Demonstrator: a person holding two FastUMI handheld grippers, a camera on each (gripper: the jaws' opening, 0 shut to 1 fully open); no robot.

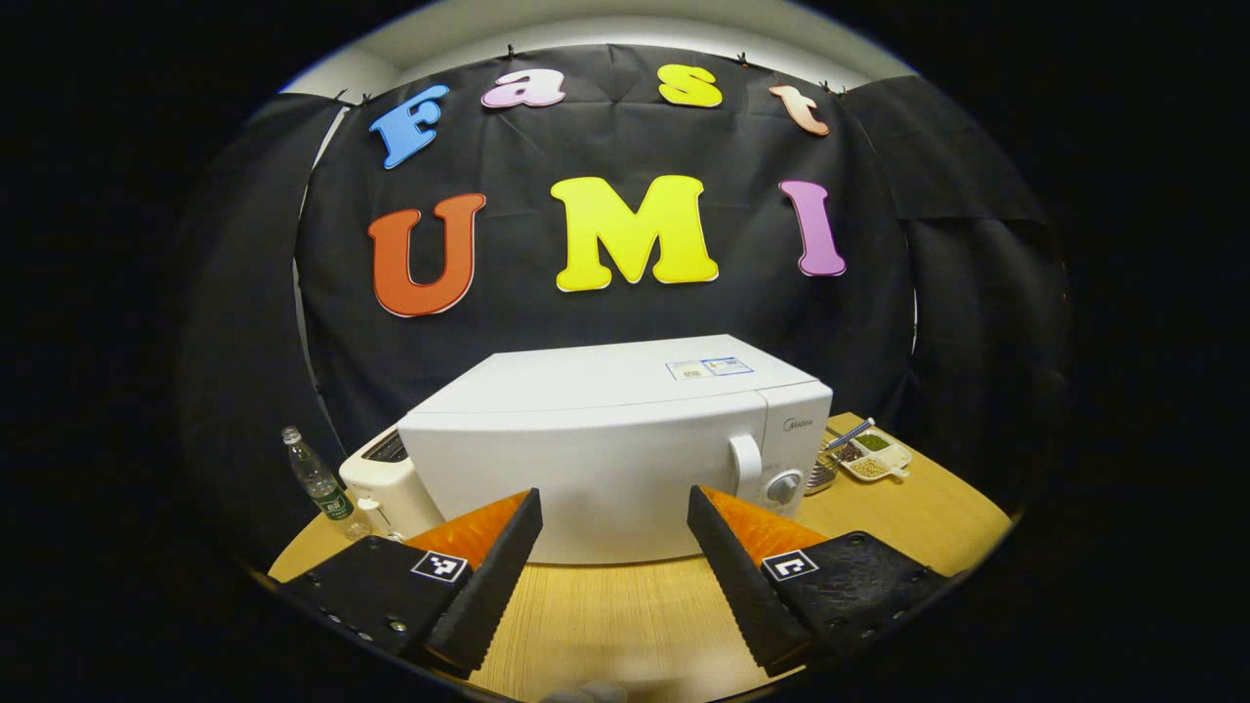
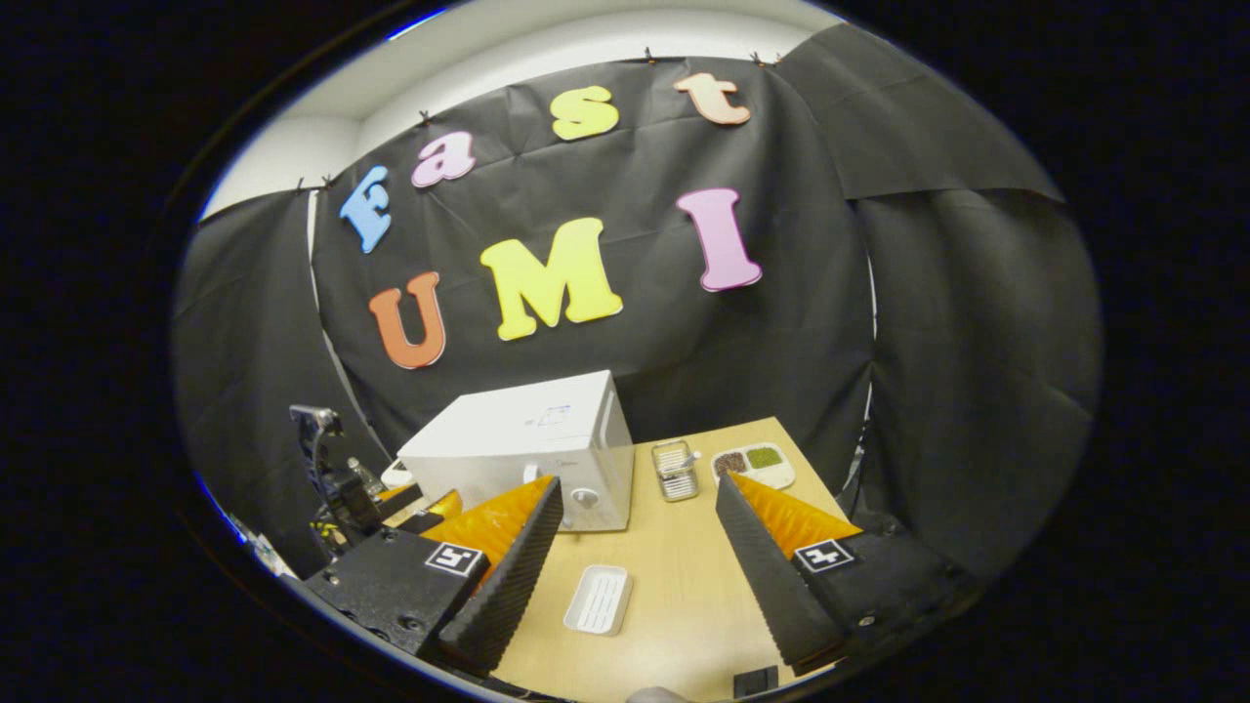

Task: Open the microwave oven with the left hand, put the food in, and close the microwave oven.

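Black cloth hangs behind a wooden table [image 1: 605,625] in the left gripper view. On the table sits the white microwave oven [image 1: 615,449], with its door shut. The left gripper [image 1: 615,547] hangs just in front of the door with its fingers wide apart, and it holds nothing. The door handle [image 1: 747,469] is on the right side of the door, next to a round knob [image 1: 784,488]. I think the first job is to open the door, so the gripper should slide right, close on the handle and pull gently toward the near side. A toaster [image 1: 386,483] and a plastic bottle [image 1: 317,483] stand to the left of the oven, and a divided dish [image 1: 874,457] with bits of food lies to the far right. In the right gripper view, the right gripper [image 2: 640,557] is also wide open and empty. It hangs over the table, well apart from the oven. A small white tray [image 2: 598,599] lies on the near part of the table between its fingers, and a metal box [image 2: 674,469] sits farther off beside the oven. The swinging door might bump the tray, so watch that spot.
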